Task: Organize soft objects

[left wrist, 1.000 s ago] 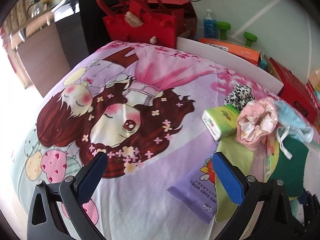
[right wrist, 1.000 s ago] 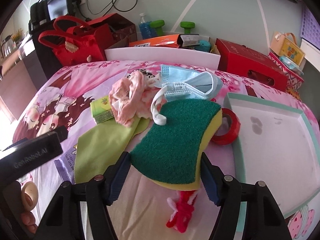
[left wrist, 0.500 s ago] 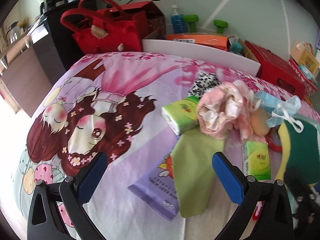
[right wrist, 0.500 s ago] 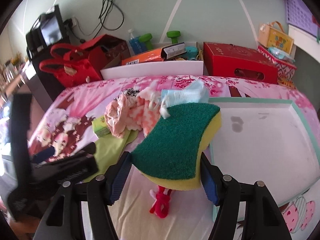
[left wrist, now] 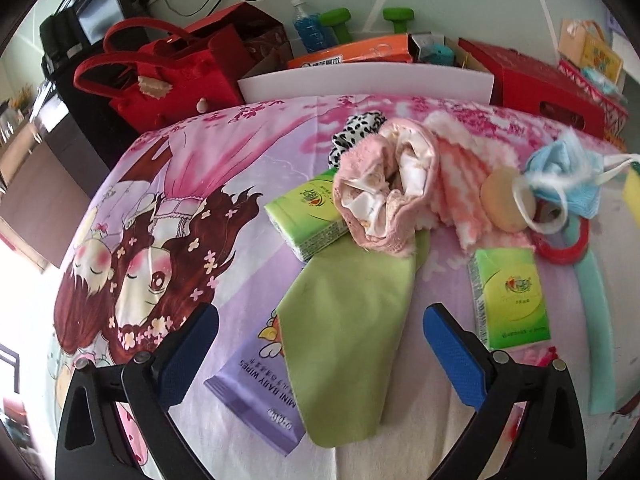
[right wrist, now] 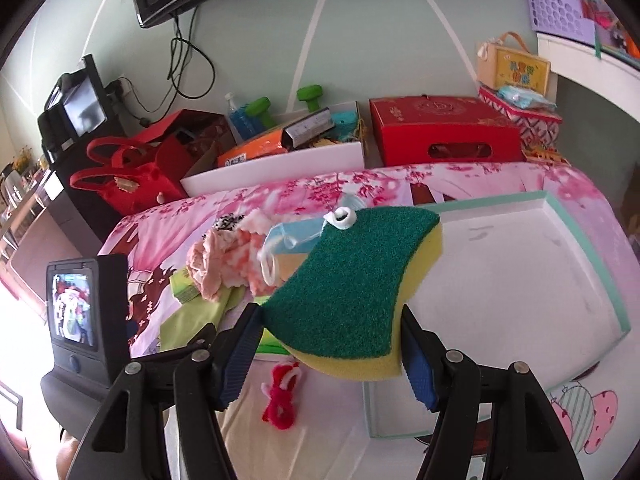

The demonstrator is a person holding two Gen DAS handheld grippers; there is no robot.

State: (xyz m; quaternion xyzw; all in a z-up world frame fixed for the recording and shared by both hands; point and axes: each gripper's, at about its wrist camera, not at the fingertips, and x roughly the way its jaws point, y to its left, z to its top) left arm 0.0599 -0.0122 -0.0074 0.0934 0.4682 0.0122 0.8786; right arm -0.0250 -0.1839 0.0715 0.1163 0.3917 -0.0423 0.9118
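The right claw (right wrist: 332, 356) grips the sponge (right wrist: 352, 292) lifted above the bed beside the tray (right wrist: 584, 276), its likely destination, while the left claw (left wrist: 320, 344), empty and closing, hovers over the cloth (left wrist: 352, 320).

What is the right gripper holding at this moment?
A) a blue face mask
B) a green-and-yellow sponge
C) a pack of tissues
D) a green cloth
B: in the right wrist view the sponge sits clamped between the pads of the right gripper, lifted above the bed, while the cloth, the tissues and the mask lie on the sheet.
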